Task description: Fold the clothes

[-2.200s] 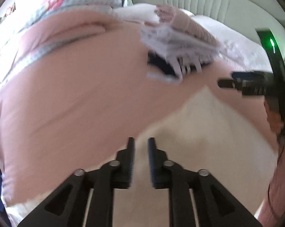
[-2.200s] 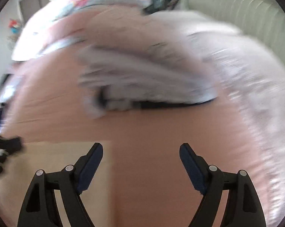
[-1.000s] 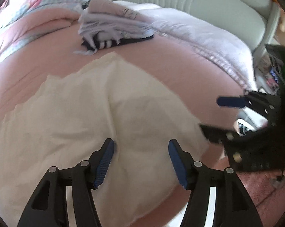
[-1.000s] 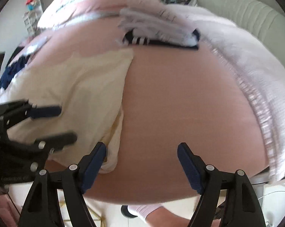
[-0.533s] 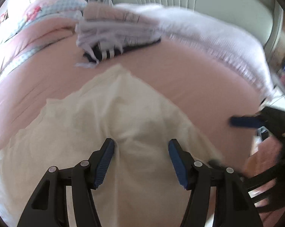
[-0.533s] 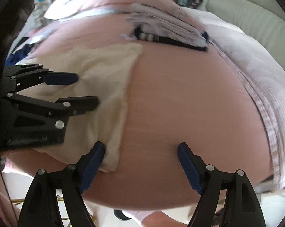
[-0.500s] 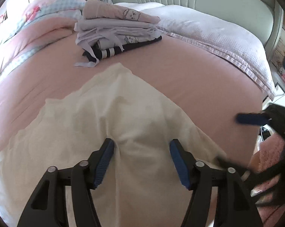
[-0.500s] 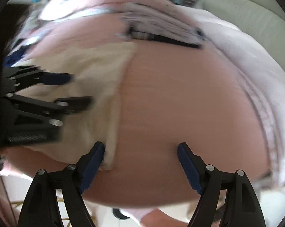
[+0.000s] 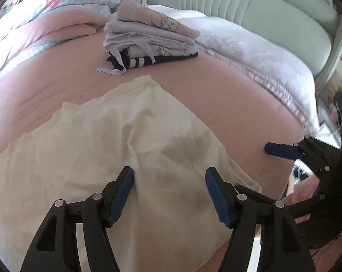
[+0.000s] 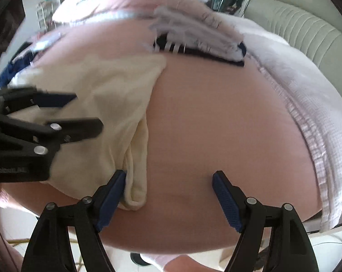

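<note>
Cream garment [image 9: 98,136] lies rumpled on the pink bed [image 10: 216,117]; left tool [image 9: 169,190] and right tool [image 10: 168,192] gape wide, empty.

the cream cloth garment [image 9: 103,149] looks thin, soft and matt, faintly creased. the pink bed sheet [image 10: 216,117] is smooth matt fabric. the pale lilac blanket [image 9: 261,52] has a waffle-like texture. the grey headboard [image 9: 250,2] looks padded, ribbed, slightly glossy.

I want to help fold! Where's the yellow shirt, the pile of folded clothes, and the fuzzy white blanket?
yellow shirt [image 9: 116,140]: left wrist view, middle of the spread cloth.
pile of folded clothes [image 9: 148,38]: left wrist view, pale middle layers.
white blanket [image 10: 306,95]: right wrist view, textured top.
</note>
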A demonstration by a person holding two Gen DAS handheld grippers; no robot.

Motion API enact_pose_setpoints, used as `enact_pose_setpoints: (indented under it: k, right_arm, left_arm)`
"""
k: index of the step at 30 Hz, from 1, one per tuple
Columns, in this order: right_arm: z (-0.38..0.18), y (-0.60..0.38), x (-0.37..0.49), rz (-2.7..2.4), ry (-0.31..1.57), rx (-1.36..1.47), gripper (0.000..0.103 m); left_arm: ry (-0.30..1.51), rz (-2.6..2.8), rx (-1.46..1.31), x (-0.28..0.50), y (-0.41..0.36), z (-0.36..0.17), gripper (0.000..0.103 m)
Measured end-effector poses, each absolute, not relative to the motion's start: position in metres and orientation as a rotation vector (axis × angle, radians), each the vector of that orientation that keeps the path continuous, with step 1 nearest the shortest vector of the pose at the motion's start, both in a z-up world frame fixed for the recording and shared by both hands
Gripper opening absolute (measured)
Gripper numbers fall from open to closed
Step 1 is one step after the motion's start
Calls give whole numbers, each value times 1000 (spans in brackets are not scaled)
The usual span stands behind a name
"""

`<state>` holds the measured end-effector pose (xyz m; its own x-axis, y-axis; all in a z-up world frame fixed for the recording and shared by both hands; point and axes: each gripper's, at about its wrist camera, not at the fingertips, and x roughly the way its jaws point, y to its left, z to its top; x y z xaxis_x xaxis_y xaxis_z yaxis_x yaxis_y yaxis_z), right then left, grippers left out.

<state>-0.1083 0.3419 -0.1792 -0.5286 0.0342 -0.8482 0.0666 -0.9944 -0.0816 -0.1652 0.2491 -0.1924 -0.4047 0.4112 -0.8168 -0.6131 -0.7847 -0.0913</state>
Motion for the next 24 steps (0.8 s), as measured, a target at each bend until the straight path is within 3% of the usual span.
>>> enact_pose_setpoints:
  k: [7, 14, 19, 24]
  right_arm:
    - [-169, 373, -95, -2826, -10, 1510, 84]
    - [-156, 405, -80, -2934, -204, 1492, 77]
    - [-157, 370, -89, -2822, -41, 1416, 77]
    - [-173, 387, -95, -2780, -103, 1565, 77]
  left_arm:
    - [412, 2194, -1161, -168, 262, -193, 64]
    - [345, 2055, -1089, -146, 266, -191, 64]
    - [417, 2054, -1071, -159, 283, -204, 66]
    - [322, 2023, -1086, -172, 277, -199, 67]
